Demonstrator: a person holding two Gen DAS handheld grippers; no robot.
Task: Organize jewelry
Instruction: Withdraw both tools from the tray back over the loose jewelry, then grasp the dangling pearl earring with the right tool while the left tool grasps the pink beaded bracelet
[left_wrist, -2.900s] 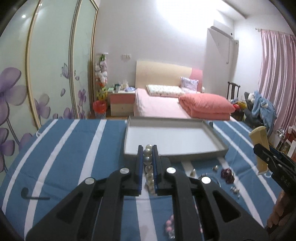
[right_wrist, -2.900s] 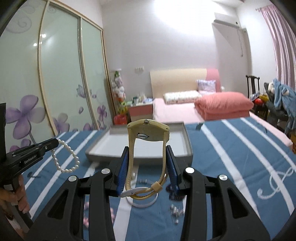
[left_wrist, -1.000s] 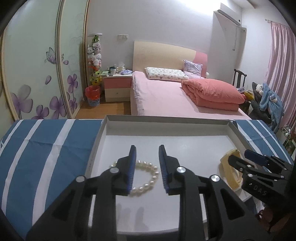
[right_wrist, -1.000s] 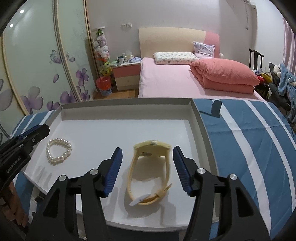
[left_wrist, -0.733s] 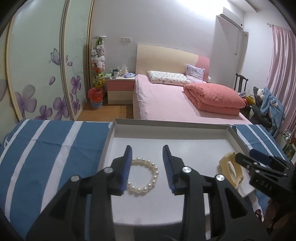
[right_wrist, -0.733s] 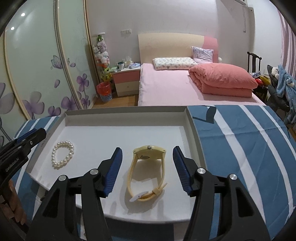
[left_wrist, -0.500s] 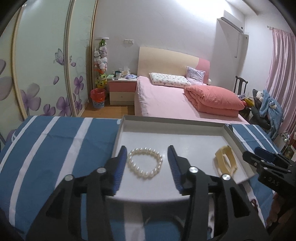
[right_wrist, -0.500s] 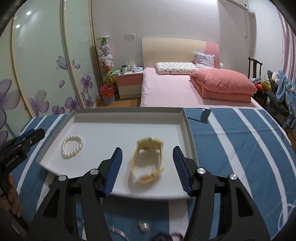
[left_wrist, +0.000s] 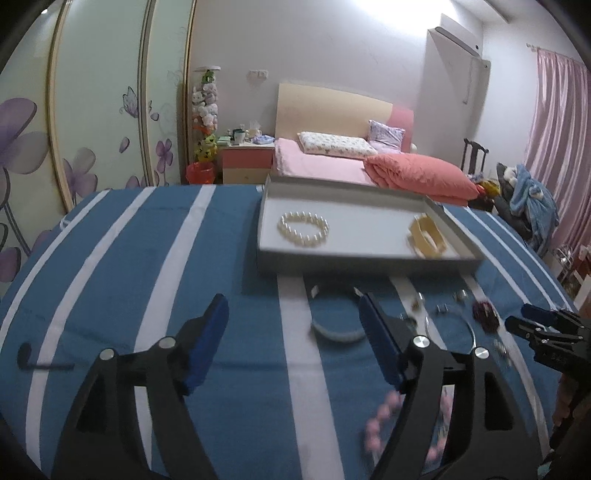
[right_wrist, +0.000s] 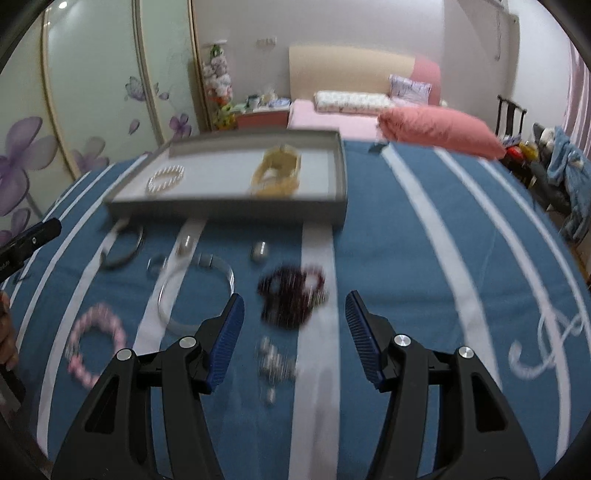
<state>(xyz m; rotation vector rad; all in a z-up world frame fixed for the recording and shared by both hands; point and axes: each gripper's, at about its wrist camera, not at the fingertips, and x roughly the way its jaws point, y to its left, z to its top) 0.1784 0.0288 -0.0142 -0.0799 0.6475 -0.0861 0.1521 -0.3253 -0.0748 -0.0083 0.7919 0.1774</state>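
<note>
I am working in a home bedroom. A bed (left_wrist: 332, 166) with a beige and pink headboard (left_wrist: 332, 107), a pillow (left_wrist: 334, 143) and a folded coral duvet (left_wrist: 421, 177) is standing at the far side. A nightstand (left_wrist: 245, 162) is sitting left of it, sliding wardrobe doors (left_wrist: 92, 110) printed with purple flowers are lining the left wall, and pink curtains (left_wrist: 561, 147) are hanging at far right.
</note>
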